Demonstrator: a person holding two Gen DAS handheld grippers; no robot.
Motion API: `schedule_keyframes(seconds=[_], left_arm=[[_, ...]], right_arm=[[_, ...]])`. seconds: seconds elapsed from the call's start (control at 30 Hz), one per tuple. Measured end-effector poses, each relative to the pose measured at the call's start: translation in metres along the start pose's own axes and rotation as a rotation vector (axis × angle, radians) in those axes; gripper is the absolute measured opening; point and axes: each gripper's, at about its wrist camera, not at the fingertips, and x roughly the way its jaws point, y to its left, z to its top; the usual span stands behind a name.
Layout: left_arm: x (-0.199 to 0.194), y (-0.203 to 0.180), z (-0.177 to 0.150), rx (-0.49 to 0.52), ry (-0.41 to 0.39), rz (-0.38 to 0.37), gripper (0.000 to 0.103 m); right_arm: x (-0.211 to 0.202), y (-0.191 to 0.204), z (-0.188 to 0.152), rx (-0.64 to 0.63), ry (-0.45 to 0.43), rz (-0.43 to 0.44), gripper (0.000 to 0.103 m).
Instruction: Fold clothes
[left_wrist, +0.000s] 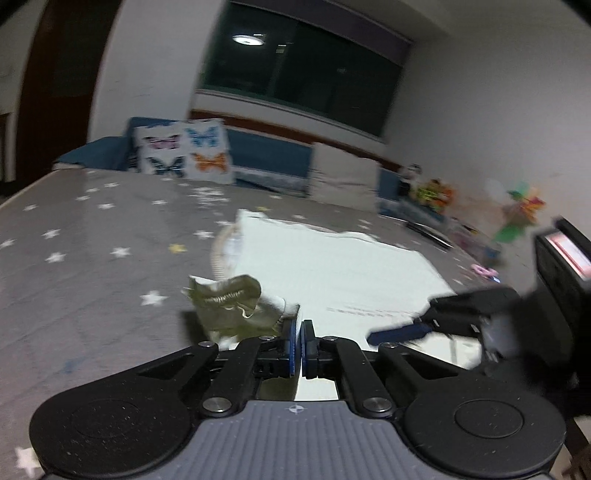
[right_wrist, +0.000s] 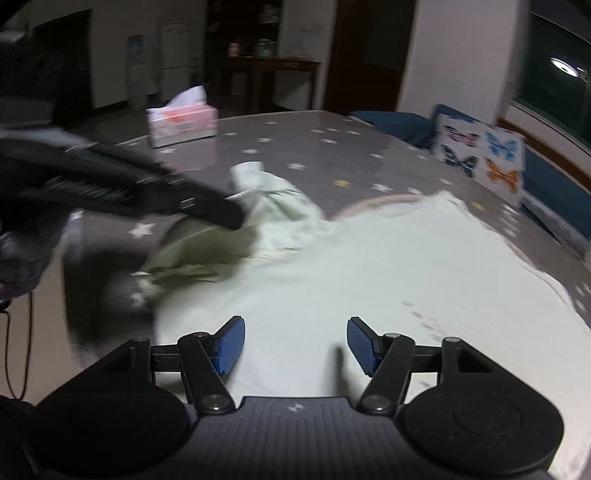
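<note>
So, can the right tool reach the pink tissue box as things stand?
Probably not directly: the tissue box sits far across the table, beyond the pale shirt, and the left tool crosses that path.

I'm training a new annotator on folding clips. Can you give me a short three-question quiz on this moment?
1. True or false: the left claw is shut on a bunched corner of the pale white-green cloth garment.
2. Which claw stands open with nothing between its blue pads?
A. left
B. right
C. both
3. Fill in: the pink and white tissue box stands on the grey ____-patterned table cover.

Key:
1. True.
2. B: the right claw hangs open above the flat part of the garment.
3. star
</note>
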Motion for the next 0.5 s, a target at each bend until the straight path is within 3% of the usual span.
schedule_keyframes(seconds=[0.27, 0.5], left_arm=[[0.016, -0.027, -0.017, 0.116, 0.066, -0.090, 0.003], [0.021, -0.041, -0.032, 0.170, 0.116, -0.150, 0.004]], right_arm=[[-0.014, -0.037, 0.003, 0.088, -0.041, -0.097, 0.063], [-0.013, -0.047, 0.022, 0.150, -0.096, -0.056, 0.061]])
